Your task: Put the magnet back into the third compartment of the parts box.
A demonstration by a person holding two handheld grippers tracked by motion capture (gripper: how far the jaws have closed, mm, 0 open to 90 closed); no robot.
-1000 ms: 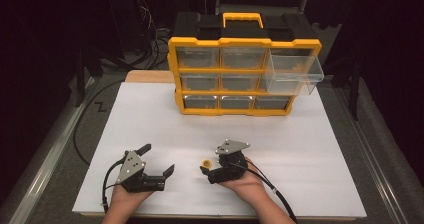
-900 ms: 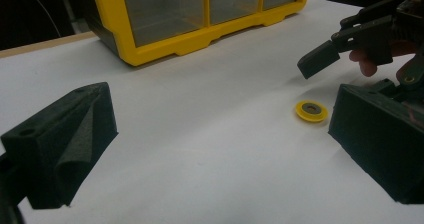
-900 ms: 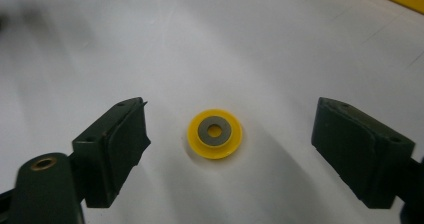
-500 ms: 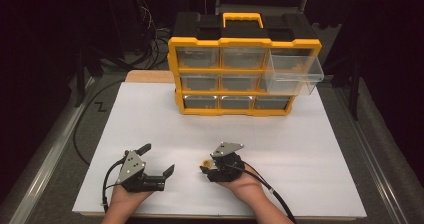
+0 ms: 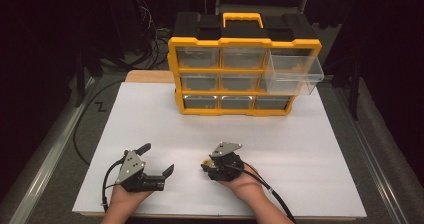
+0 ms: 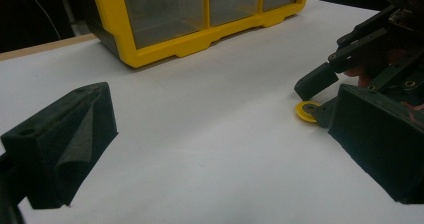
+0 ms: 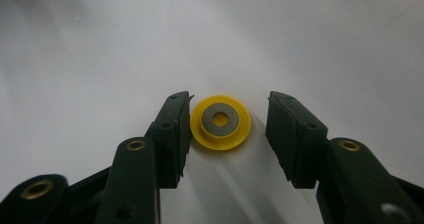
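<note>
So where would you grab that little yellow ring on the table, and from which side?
By its outer rim, from straight above, I'd guess. The yellow ring lies flat on the white table, a low disc with a grey centre and a hole too small for a jaw. The right gripper already straddles it and has just been closing; one pad is at the rim, the other stands apart.

From above, we can barely make out the yellow ring (image 5: 205, 162), half hidden under the right gripper (image 5: 207, 167). The left gripper view crops the organizer (image 6: 200, 19) at the top. Its drawers' contents stay too dim to tell.
</note>
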